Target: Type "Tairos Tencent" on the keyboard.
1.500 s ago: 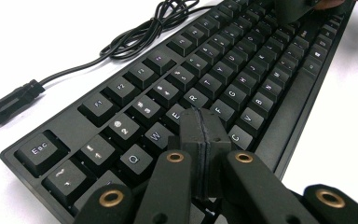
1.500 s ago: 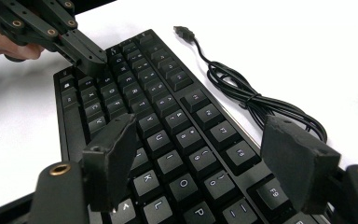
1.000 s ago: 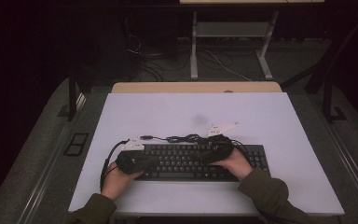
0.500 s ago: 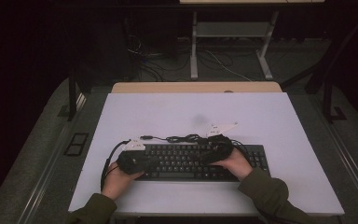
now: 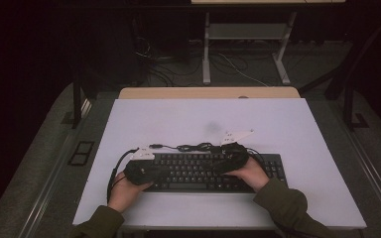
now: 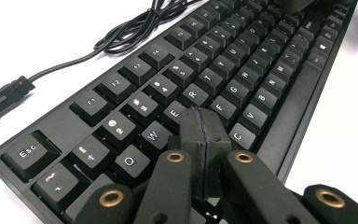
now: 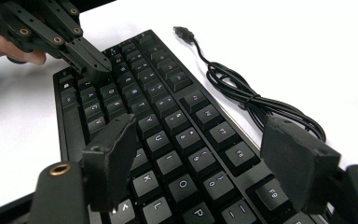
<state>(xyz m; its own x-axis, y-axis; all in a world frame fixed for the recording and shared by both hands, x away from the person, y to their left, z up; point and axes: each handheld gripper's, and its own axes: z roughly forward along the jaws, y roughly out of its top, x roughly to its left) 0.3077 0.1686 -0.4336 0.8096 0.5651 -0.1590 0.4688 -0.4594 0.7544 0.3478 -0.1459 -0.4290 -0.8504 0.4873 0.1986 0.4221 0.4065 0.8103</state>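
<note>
We found both grippers over a black keyboard [image 5: 198, 171] that lay on a white table [image 5: 297, 124], near its front edge.

The left gripper [image 6: 200, 122] had its jaws pressed flat together, nothing between them. In the left gripper view the joined tips rested on or just above the letter keys, right at the D key, with the E key [image 6: 174, 113] just ahead and to the left of the tips and the C key [image 6: 238, 136] just to their right. We could not tell whether the tips actually pressed a key. The Esc key [image 6: 28, 151] sat well off to the left of the jaws, at the keyboard's corner.

The right gripper [image 7: 200, 158] stood with its jaws wide apart, holding nothing. In the right gripper view the two pads hung above the keys, clear of them as far as we could judge; the U key [image 7: 158, 139] and the 9 key [image 7: 201, 158] lay between the jaws, below them. Beyond its tips, at the far end of the keyboard, the left gripper showed with its closed tips down on the keys, a hand [image 7: 9, 46] behind it.

The keyboard's cable [image 7: 251, 100] lay coiled on the table beside the keyboard's back edge, past the right jaw of the right gripper, its USB plug [image 7: 184, 32] loose on the table farther along. From the high view, each hand gripped its tool at one end of the keyboard, left hand [image 5: 124, 191] and right hand [image 5: 252, 173].
</note>
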